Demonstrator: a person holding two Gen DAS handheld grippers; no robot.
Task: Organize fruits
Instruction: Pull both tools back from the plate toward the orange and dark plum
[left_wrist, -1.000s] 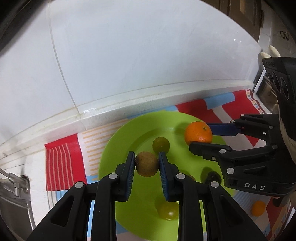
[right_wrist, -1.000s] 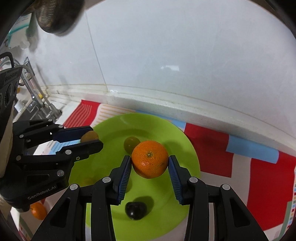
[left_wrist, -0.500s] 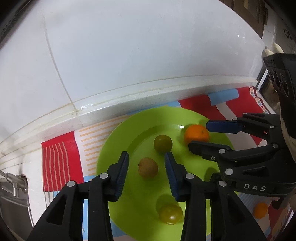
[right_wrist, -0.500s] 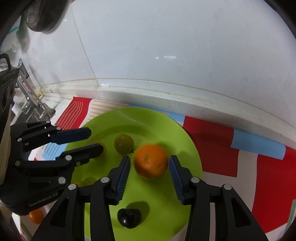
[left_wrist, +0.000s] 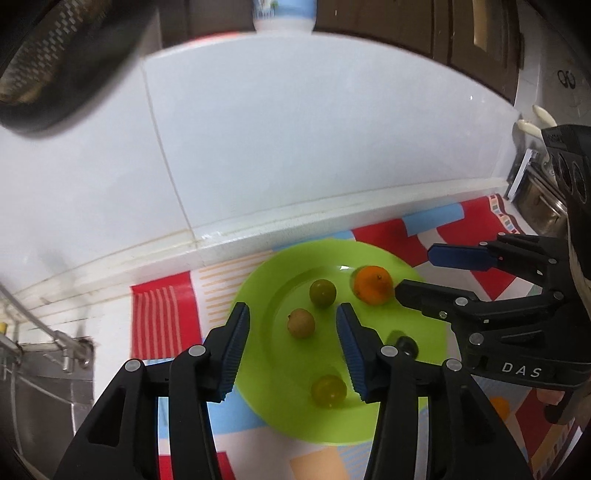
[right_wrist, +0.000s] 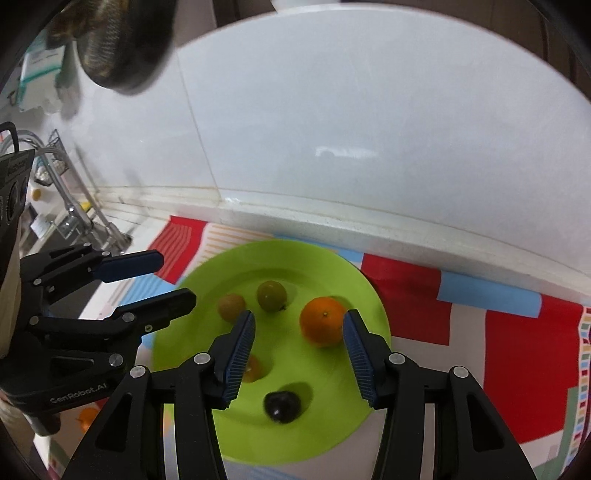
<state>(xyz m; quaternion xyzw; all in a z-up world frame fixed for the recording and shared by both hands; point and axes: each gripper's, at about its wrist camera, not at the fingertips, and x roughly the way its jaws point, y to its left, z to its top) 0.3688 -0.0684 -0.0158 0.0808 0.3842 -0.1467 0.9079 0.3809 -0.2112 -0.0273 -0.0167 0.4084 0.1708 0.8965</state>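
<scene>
Left gripper (left_wrist: 291, 328): jaws opening, blue pads apart, nothing pinched; the brown fruit (left_wrist: 301, 323) lies on the green plate (left_wrist: 258, 295) below the gap, touched by neither pad. Right gripper (right_wrist: 299, 339): jaws parted at a moderate spread, holding nothing; the orange (right_wrist: 322, 320) rests on the plate near the right pad, free of both.

Count on the plate: five fruits. One orange toward the rim nearest the wall; one green fruit (left_wrist: 323, 292) beside it near the plate's centre; one brown fruit next to that; one yellow-green fruit (left_wrist: 328, 391) toward the near rim; one dark fruit (right_wrist: 282, 406), also toward the near rim. The plate lies on a red, blue and white striped mat (right_wrist: 424, 295). One more small orange fruit (left_wrist: 499, 406) lies off the plate on the mat.

View differences: the right wrist view shows the dark fruit whole and half hides the yellow-green fruit behind its left finger; the left wrist view reverses this. A tap (right_wrist: 62, 199) shows left of the plate in the right wrist view.
</scene>
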